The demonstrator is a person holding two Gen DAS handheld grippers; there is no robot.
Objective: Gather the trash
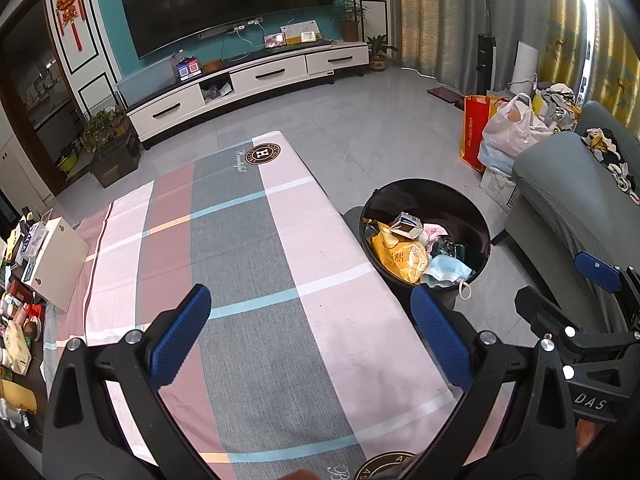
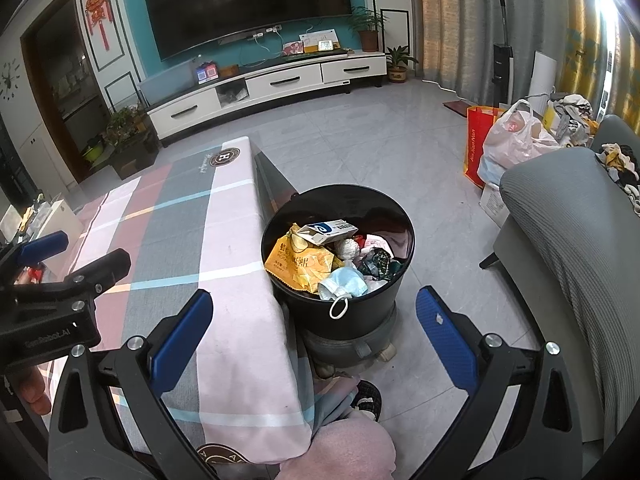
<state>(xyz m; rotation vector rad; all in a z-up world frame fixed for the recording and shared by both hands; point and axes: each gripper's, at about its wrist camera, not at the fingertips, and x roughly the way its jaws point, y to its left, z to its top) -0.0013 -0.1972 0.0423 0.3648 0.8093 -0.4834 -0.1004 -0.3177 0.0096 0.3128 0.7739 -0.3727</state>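
Black trash bin [image 2: 338,280], already heaped with wrappers and a blue mask [image 2: 346,283], stands just beside the table [image 2: 236,280], nearer the right tool [image 2: 314,334]; both it and the left tool [image 1: 310,334] gape apart, empty.

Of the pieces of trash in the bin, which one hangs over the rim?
The blue face mask: its white ear loop dangles outside the black bin at the near edge. The yellow snack bag and the white carton sit inside.
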